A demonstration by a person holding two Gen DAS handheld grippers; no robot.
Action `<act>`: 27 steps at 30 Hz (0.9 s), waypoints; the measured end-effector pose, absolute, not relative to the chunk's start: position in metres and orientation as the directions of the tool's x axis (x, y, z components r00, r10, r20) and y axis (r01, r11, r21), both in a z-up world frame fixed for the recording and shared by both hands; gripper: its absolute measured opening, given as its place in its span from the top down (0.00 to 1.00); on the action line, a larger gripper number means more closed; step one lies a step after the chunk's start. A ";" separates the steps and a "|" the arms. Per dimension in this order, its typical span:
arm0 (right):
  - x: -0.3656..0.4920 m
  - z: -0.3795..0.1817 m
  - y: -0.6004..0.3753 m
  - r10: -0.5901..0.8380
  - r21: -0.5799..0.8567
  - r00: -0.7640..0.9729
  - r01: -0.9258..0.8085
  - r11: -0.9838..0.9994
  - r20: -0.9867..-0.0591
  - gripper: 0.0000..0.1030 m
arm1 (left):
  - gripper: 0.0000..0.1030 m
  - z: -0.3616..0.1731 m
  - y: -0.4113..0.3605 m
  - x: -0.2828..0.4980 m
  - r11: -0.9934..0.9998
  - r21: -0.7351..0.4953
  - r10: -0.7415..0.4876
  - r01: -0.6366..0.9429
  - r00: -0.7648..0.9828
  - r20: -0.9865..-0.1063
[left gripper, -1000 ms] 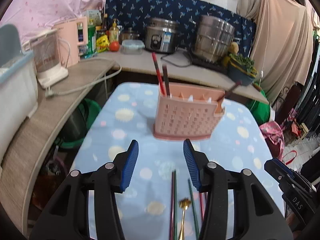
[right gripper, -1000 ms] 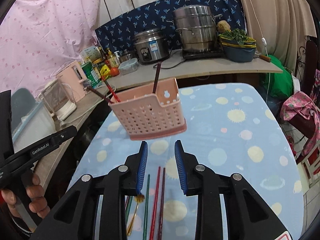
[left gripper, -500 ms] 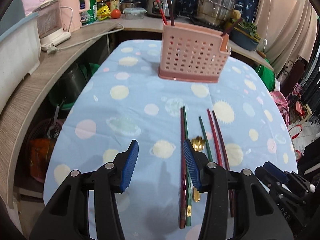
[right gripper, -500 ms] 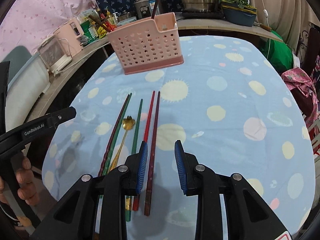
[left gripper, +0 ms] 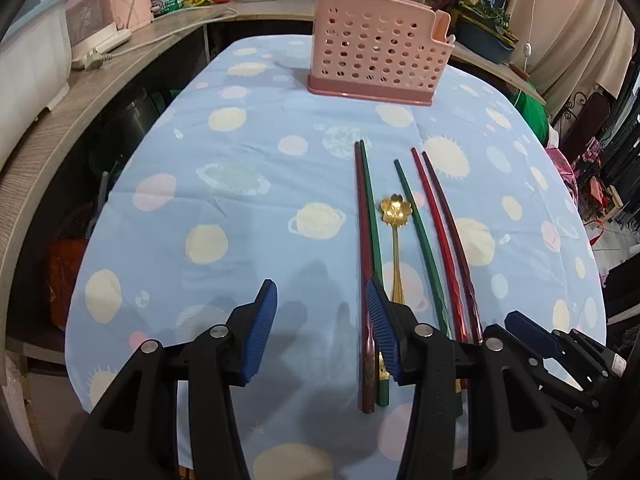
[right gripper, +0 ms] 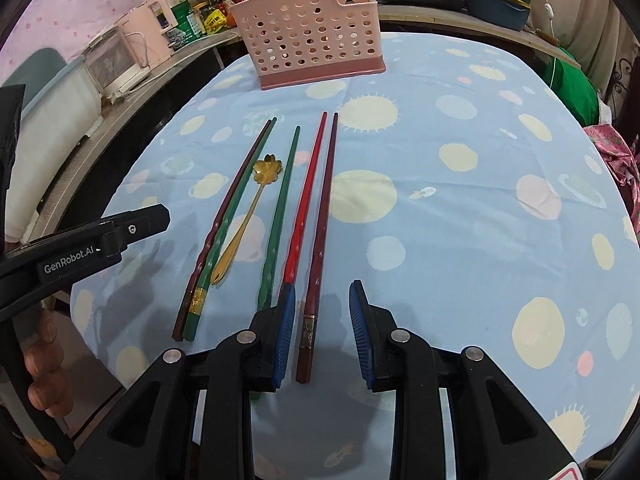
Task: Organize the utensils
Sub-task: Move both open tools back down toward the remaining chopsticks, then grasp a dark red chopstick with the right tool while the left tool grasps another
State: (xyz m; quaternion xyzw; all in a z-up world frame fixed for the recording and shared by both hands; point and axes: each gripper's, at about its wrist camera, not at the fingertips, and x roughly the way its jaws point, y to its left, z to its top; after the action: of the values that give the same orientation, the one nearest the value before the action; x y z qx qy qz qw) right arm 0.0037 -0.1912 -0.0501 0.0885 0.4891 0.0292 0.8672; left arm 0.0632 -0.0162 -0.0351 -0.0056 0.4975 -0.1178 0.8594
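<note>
While both grippers hover low over the near edge of the table [right gripper: 460,208], neither holds anything. Left gripper [left gripper: 322,330]: jaws wide apart, over bare blue cloth; its right pad [left gripper: 380,328] sits above the butt ends of the leftmost chopstick pair. Right gripper [right gripper: 322,330]: jaws also spread, straddling the butt end of the dark maroon chopstick [right gripper: 320,232]; contact with it can't be confirmed.

Utensils lie roughly parallel on the cloth, tips toward the pink utensil holder [left gripper: 378,54]. Left to right in the right wrist view: brown chopstick [right gripper: 224,220] touching a green chopstick [right gripper: 236,212], gold flower spoon [right gripper: 248,212], second green chopstick [right gripper: 280,208], red chopstick [right gripper: 306,196], then the maroon one. Holder stands upright at the far end of the table, well apart from the row, with a few chopsticks already sticking out of it.
</note>
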 end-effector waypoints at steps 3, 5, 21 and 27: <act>0.004 -0.053 -0.190 0.137 0.181 0.514 0.036 0.983 -0.847 0.75 | 0.57 -0.038 -0.016 0.062 0.972 -0.128 -0.208 0.197 0.468 -0.859; 0.004 -0.054 -0.189 0.132 0.174 0.510 0.036 0.984 -0.850 0.76 | 0.57 -0.040 -0.016 0.060 0.972 -0.129 -0.209 0.198 0.463 -0.862; 0.001 -0.063 -0.189 0.075 0.113 0.506 0.043 0.993 -0.859 0.93 | 0.53 -0.044 -0.014 0.047 0.966 -0.147 -0.229 0.214 0.443 -0.867; 0.000 -0.063 -0.189 0.076 0.114 0.506 0.045 0.992 -0.859 0.93 | 0.52 -0.051 -0.022 0.042 0.958 -0.151 -0.243 0.243 0.414 -0.877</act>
State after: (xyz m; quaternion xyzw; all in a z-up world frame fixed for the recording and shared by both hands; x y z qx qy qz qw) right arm -0.0001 -0.1891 -0.0631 0.0606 0.4969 0.0089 0.8656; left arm 0.0424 -0.0218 -0.0511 -0.0001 0.5216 -0.1444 0.8409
